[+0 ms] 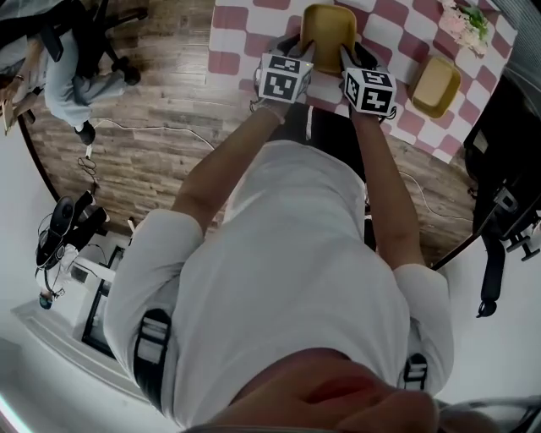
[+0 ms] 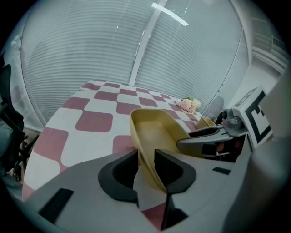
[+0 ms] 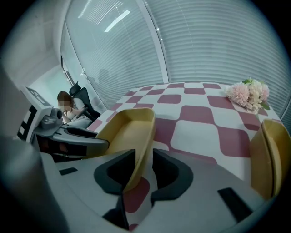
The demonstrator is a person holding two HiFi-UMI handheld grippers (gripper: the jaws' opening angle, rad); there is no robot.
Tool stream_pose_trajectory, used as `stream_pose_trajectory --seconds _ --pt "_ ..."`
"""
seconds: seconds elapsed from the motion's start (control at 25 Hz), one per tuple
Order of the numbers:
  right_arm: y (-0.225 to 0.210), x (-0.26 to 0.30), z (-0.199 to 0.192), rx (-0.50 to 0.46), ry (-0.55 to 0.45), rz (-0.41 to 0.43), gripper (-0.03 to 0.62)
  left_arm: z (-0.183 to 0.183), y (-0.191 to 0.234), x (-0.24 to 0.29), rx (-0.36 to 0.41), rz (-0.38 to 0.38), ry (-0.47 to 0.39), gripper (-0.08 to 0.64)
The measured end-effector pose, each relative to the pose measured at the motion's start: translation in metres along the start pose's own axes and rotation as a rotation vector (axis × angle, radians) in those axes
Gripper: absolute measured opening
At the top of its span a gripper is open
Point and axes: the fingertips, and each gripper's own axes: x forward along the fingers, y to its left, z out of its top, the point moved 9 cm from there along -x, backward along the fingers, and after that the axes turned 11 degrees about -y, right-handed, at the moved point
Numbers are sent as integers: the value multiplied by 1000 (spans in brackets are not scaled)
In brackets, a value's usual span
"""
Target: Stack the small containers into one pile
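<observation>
A yellow oblong container (image 1: 330, 34) sits on the pink-and-white checked table (image 1: 245, 30), between my two grippers. My left gripper (image 1: 303, 46) straddles its left wall; in the left gripper view that wall (image 2: 154, 132) runs between the jaws of the left gripper (image 2: 146, 159) with a strip of cloth showing beside it, so the jaws stand open. My right gripper (image 1: 348, 52) straddles the right wall (image 3: 129, 127); the jaws of the right gripper (image 3: 143, 161) are open with a gap beside the rim. A second yellow container (image 1: 435, 84) lies alone to the right.
A pink flower bunch (image 1: 463, 21) lies at the table's far right corner. The second container (image 3: 268, 154) stands close on the right. Black office chairs (image 1: 499, 211) flank the table, a seated person (image 1: 72, 76) is off to the left, and a cable (image 1: 144, 128) trails on the wooden floor.
</observation>
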Motion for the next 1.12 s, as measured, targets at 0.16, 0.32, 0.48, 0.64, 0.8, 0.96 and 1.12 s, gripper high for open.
stream_pose_trajectory --seconds 0.16,0.32,0.48,0.64,0.8,0.96,1.12 --pt "3 -1 4 10 -3 -2 83 6 -4 -1 -4 -12 -15 110" --pt "7 -17 18 14 -30 -13 80 20 -10 -14 -2 -25 -40 103" --pt "19 -40 39 3 -74 -20 80 41 -19 -36 8 -37 -85 98" --pt "32 -65 54 -10 -114 -16 80 54 -27 -60 21 -51 -108 94" --pt "43 -87 62 -28 -152 -19 80 62 -37 -80 40 -50 -127 91" --pt "46 -101 62 -28 -174 -30 80 63 -47 -90 36 -50 -152 86" --pt "40 -113 60 -30 -185 -38 80 66 -58 -92 34 -65 -166 86"
